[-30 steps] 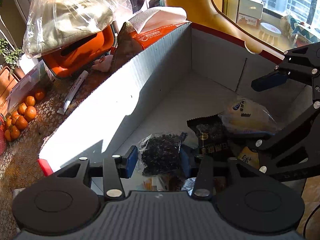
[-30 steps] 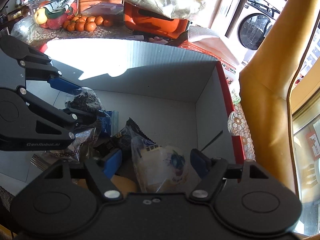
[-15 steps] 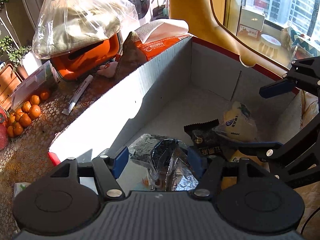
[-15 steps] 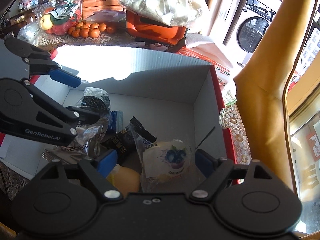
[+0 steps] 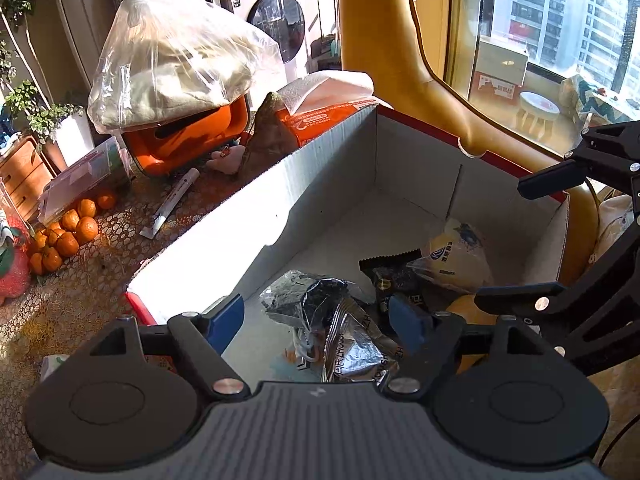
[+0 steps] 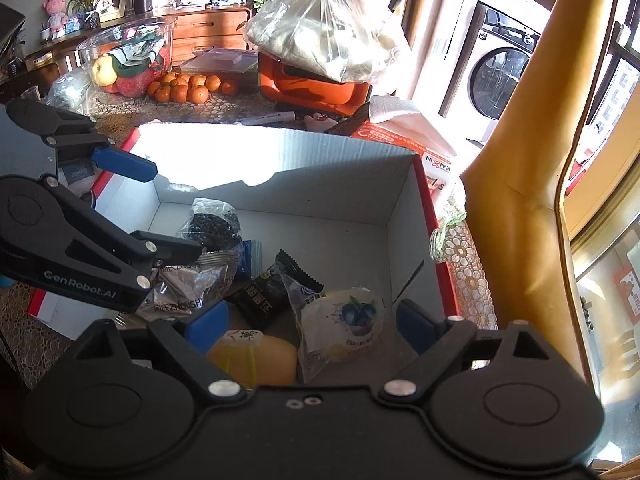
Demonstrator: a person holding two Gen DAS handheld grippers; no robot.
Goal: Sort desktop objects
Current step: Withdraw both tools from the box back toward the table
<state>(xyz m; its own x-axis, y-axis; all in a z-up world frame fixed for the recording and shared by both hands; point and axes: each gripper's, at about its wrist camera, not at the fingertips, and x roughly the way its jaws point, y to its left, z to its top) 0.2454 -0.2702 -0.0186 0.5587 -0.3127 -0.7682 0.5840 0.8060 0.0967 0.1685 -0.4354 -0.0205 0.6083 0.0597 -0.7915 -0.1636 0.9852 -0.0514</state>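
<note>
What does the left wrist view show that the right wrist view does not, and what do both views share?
Only the left wrist view shows the window with tower blocks outside. Only the right wrist view shows the clear fruit bowl and the pink toy on the sideboard. Both show the white cardboard box of snack packets, the oranges, the orange appliance and the washing machine.

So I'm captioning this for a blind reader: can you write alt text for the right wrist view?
The open right gripper hovers over a white cardboard box holding snack packets: a blueberry-print bun bag, a black wrapper and a yellow pack. The left gripper, also open, reaches in from the left. Oranges sit on the table behind.
</note>
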